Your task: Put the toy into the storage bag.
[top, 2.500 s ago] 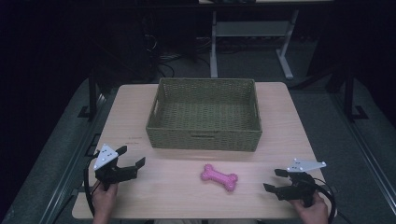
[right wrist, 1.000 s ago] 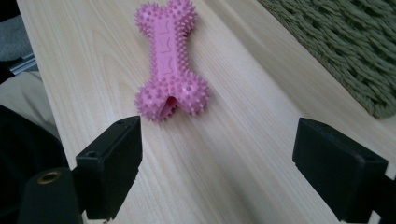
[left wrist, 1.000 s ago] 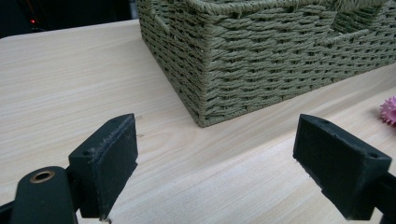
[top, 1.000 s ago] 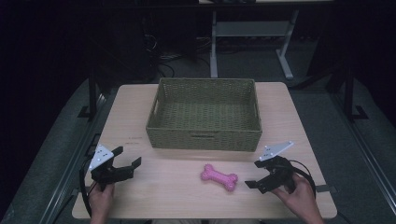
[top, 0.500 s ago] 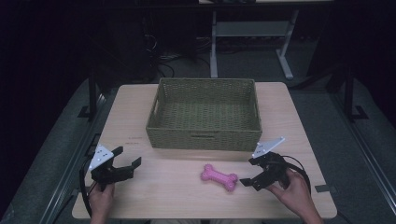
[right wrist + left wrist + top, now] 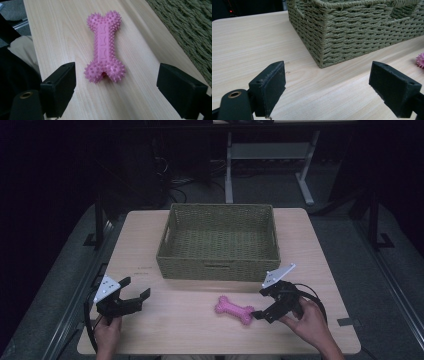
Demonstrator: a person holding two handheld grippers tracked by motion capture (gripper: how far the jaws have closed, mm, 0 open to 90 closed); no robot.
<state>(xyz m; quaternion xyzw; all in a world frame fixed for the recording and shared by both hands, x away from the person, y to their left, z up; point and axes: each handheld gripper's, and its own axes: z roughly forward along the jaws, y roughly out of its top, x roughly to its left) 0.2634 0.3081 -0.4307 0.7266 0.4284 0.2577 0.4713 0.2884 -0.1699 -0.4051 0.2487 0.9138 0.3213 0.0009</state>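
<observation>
**Right hand-held gripper at the bone, jaws spread**

Pink spiked bone (image 6: 234, 309) flat on the tabletop (image 6: 190, 330), just in front of the basket (image 6: 219, 268) and apart from it. Lying roughly crosswise, with one knobbed end toward the right hand-held gripper (image 6: 263, 306).

Right hand-held gripper low over the tabletop at the bone's right end, held in the person's right hand (image 6: 310, 322). Jaws spread wide, nothing between them yet. One jaw tip close beside the bone's near end in the high view; touching or not, cannot tell. Seen in the right gripper view as bone (image 6: 104, 47) straight ahead, near knobs about level with the jaw tips, wood showing on both sides. Woven basket wall (image 6: 190, 27) off to the right of that view.

Left hand-held gripper (image 6: 136, 293) near the tabletop's left front corner, well apart from the bone, gripped by the left hand (image 6: 108, 332). Jaws wide apart and empty, pointing toward the basket's near left corner (image 6: 322, 53). A sliver of pink at the right edge of the left gripper view.

Basket upright in the middle of the tabletop, open side up.
</observation>
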